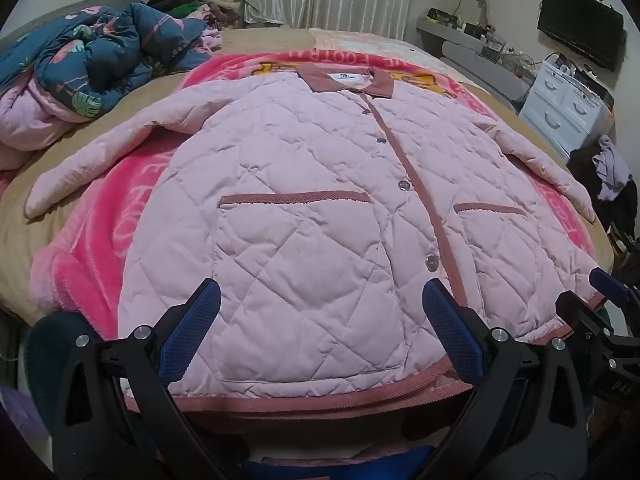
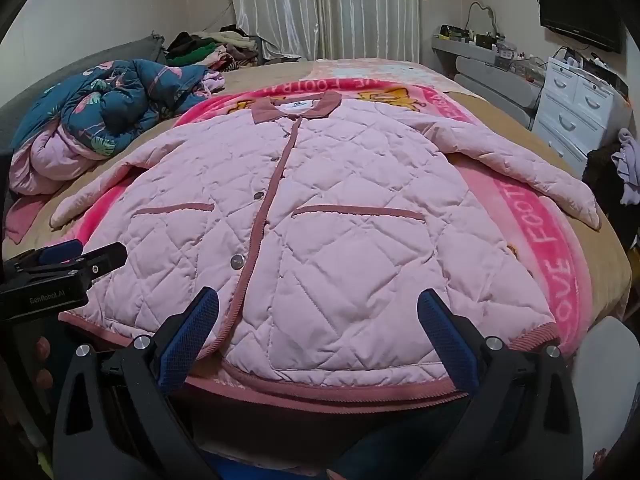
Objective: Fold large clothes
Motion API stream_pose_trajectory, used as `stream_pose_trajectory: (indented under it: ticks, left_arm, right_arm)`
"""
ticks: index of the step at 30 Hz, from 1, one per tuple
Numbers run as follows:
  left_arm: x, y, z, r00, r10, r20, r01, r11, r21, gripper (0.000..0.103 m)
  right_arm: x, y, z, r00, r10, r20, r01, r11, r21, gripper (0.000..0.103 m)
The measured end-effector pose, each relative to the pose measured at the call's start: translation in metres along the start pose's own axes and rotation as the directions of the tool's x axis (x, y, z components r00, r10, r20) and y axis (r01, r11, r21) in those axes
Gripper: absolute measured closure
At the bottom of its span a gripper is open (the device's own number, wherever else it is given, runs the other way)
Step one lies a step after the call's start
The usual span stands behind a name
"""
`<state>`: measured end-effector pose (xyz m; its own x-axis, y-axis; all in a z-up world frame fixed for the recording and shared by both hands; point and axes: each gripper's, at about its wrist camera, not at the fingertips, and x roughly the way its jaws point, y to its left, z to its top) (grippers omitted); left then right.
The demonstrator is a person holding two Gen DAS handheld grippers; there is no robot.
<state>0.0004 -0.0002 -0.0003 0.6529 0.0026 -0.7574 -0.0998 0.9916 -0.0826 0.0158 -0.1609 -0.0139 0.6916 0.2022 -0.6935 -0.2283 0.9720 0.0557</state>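
Note:
A pale pink quilted jacket lies flat and buttoned on a bright pink blanket, collar at the far end, both sleeves spread out sideways, hem nearest me. My left gripper hovers open over the hem on the jacket's left half, nothing between its blue pads. My right gripper hangs open above the hem's right half, also empty. Each gripper's tip shows at the edge of the other's view: the right gripper and the left gripper.
The bed carries a rumpled blue floral quilt at the far left and piled clothes behind it. A white drawer unit, a cluttered shelf, a wall television and draped clothing stand to the right.

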Motion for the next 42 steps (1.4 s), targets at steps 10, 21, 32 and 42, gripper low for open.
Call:
stream_pose_trajectory:
  ticks: [10, 21, 32, 42]
  left_arm:
    - [-0.0003, 0.0000, 0.0001, 1.000, -0.002, 0.007, 0.002, 1.000, -0.002, 0.008]
    - [-0.0050, 0.0025, 0.0075, 1.000, -0.003, 0.012, 0.003, 1.000, 0.001, 0.008]
    - [-0.0057, 0.0014, 0.0074, 1.000, 0.002, 0.018, -0.002, 1.000, 0.003, 0.008]
    - [-0.0071, 0.0023, 0.0065, 1.000, 0.001, 0.017, -0.001, 1.000, 0.003, 0.008]
  right_arm:
    - [-0.0079, 0.0015, 0.0018, 1.000, 0.008, 0.006, -0.008, 1.000, -0.006, 0.004]
    - [-0.0077, 0.0031, 0.0026, 1.000, 0.015, 0.011, -0.015, 1.000, -0.006, 0.004]
    - [-0.0078, 0.0036, 0.0022, 1.000, 0.014, 0.015, -0.014, 1.000, -0.009, 0.004]
    - [-0.0102, 0.0043, 0.0037, 1.000, 0.011, 0.018, -0.011, 1.000, -0.010, 0.004]
